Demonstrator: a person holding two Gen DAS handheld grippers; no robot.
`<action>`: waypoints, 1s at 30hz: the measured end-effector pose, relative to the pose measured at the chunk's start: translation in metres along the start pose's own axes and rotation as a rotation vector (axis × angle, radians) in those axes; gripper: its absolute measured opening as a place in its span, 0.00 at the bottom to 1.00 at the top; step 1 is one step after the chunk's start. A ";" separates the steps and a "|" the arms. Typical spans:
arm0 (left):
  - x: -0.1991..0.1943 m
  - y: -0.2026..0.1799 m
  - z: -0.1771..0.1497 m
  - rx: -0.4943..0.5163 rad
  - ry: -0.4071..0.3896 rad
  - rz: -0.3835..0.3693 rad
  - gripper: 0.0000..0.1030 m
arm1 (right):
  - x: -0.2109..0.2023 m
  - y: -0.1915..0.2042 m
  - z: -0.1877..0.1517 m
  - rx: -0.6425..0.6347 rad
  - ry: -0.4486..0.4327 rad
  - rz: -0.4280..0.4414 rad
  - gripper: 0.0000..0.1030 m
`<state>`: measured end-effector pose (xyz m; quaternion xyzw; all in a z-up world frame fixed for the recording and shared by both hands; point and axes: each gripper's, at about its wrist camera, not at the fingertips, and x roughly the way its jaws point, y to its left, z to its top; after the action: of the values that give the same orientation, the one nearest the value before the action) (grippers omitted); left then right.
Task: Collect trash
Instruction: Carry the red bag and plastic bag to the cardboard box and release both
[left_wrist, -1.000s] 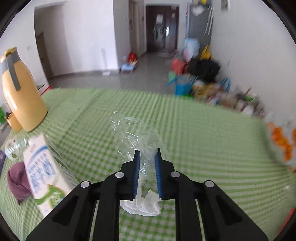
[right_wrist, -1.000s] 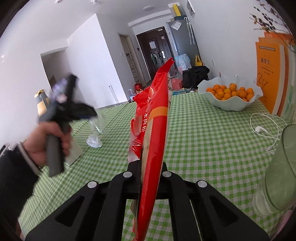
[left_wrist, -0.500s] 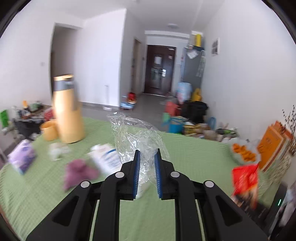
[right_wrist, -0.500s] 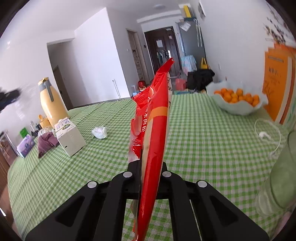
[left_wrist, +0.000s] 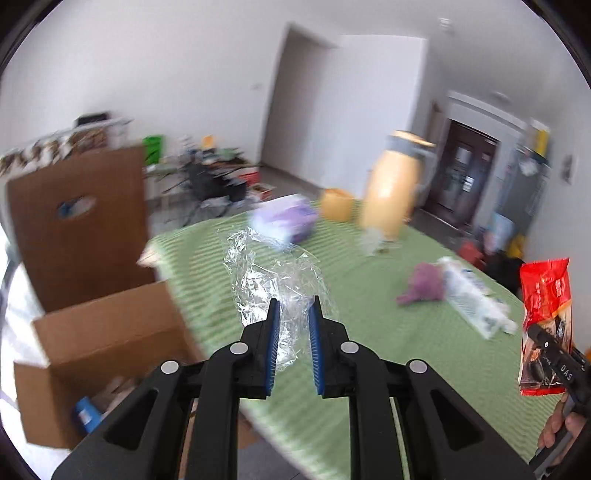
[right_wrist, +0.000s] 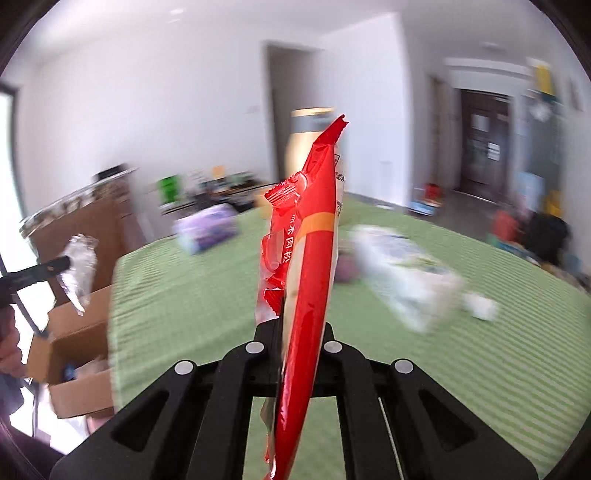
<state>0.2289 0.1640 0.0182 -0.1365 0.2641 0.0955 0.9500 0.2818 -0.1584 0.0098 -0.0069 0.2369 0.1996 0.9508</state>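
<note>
My left gripper is shut on a crumpled clear plastic wrapper, which sticks up between its blue pads above the table's left end. An open brown cardboard box with raised flaps stands just left of and below that gripper, beside the table. My right gripper is shut on a tall red snack packet held upright over the green cloth. The left wrist view shows this packet at the far right. In the right wrist view, the left gripper holds its wrapper above the box.
On the green checked tablecloth stand a yellow thermos, an orange cup, a purple tissue pack, a purple cloth and a white carton. A crumpled white tissue lies by the carton. Clutter sits on the floor behind.
Both grippers have swung quickly to the left with their loads still held. The cardboard box has come into view at the table's left end, and the orange bowl has left the picture.
</note>
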 end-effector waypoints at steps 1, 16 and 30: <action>0.000 0.034 -0.005 -0.033 0.009 0.048 0.13 | 0.018 0.033 0.005 -0.038 0.017 0.064 0.03; 0.064 0.273 -0.070 -0.276 0.191 0.281 0.13 | 0.194 0.366 -0.043 -0.435 0.365 0.524 0.03; 0.134 0.290 -0.132 -0.409 0.457 0.279 0.19 | 0.284 0.428 -0.135 -0.548 0.697 0.520 0.06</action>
<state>0.2056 0.4115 -0.2220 -0.3050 0.4616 0.2424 0.7970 0.2869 0.3278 -0.2034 -0.2627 0.4726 0.4702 0.6975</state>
